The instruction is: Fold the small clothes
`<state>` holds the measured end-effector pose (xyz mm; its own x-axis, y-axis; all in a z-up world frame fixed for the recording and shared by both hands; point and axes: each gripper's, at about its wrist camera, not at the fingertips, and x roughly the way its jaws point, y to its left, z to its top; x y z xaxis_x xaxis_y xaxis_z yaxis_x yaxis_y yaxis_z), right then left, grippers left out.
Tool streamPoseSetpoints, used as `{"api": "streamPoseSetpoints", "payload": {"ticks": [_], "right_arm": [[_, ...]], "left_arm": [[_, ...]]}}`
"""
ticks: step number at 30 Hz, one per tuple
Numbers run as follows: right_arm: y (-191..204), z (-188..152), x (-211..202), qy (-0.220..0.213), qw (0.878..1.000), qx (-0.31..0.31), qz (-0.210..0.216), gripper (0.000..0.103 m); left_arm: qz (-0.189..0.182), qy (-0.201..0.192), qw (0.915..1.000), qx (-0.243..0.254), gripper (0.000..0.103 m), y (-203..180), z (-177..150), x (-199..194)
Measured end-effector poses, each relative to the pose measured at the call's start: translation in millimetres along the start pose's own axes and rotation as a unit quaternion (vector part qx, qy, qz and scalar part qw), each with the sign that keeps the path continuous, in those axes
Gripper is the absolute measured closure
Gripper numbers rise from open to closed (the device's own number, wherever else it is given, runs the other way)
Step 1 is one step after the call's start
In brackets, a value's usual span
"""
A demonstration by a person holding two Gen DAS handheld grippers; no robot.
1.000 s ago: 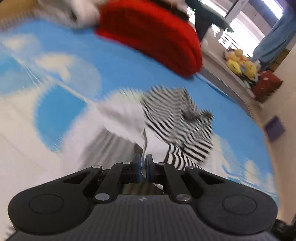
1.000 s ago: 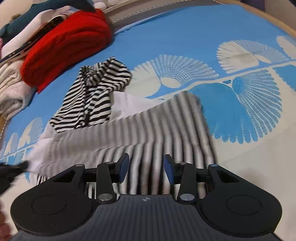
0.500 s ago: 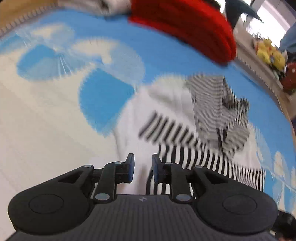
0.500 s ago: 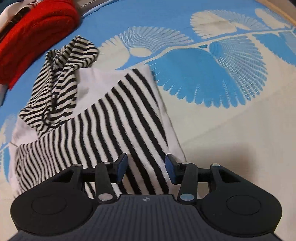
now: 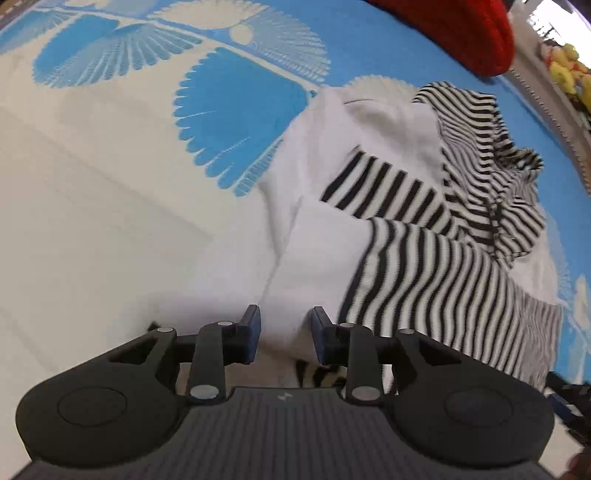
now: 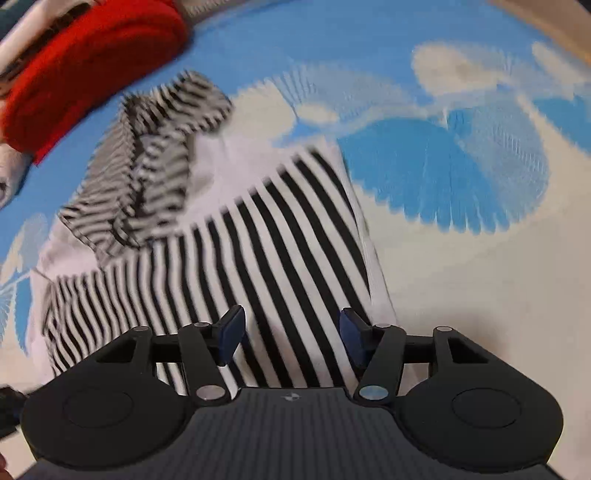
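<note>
Two close, downward wrist views, shared striped garment (image 5: 436,266)

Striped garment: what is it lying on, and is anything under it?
The striped garment lies on the blue and cream patterned cover, partly folded over its own white side. Whatever lies beneath the fabric is covered. The red knit sits apart behind it.

A small garment (image 5: 417,236) is lying spread on a patterned cloth (image 5: 110,192) that is covering the surface. In the left wrist view it is sitting right of centre, with a bunched part (image 5: 487,173) resting on its far right portion. Beyond that, at the top right, a folded knit (image 5: 476,33) is lying on the cloth, apart from the garment. In the right wrist view the garment (image 6: 280,251) is lying at centre left, the bunched part (image 6: 155,158) on its far left, the knit (image 6: 85,70) behind it at top left beside other piled clothes (image 6: 11,173).
</note>
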<state>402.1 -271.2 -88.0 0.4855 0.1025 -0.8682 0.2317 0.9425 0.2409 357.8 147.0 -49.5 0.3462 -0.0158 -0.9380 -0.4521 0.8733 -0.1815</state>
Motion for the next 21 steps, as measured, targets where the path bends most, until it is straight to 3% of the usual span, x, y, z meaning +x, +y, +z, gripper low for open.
{"api": "streamPoseSetpoints", "payload": {"ticks": [2, 4, 6, 7, 8, 11, 18, 21], "right_arm": [[3, 2, -6, -0.004, 1.000, -0.007, 0.004, 0.042], [3, 1, -6, 0.000, 1.000, -0.006, 0.014, 0.036], [-5, -3, 8, 0.033, 0.999, 0.016, 0.032, 0.035], [-12, -7, 19, 0.058, 0.997, 0.036, 0.028, 0.037], [-17, -11, 24, 0.064, 0.997, 0.048, 0.022, 0.038], [-6, -8, 6, 0.042, 0.999, 0.026, 0.012, 0.037], [23, -2, -38, -0.042, 0.995, -0.084, -0.031, 0.036], [23, -2, -49, -0.050, 0.993, -0.100, -0.033, 0.036]], "left_arm": [[0.003, -0.030, 0.9992, 0.028, 0.070, -9, 0, -11], [-0.017, -0.055, 0.9972, 0.048, 0.067, -15, 0, -16], [-0.039, -0.010, 0.9989, 0.024, 0.066, -8, -1, 0], [-0.033, 0.012, 0.9994, 0.004, 0.067, -2, -3, 7], [-0.028, 0.006, 0.9996, -0.005, 0.071, 2, -4, 8], [0.017, -0.037, 0.9983, 0.041, 0.069, -12, -1, -9], [-0.012, -0.108, 0.9919, 0.065, 0.057, -33, -2, -48], [-0.016, -0.131, 0.9883, 0.076, 0.047, -45, 1, -56]]}}
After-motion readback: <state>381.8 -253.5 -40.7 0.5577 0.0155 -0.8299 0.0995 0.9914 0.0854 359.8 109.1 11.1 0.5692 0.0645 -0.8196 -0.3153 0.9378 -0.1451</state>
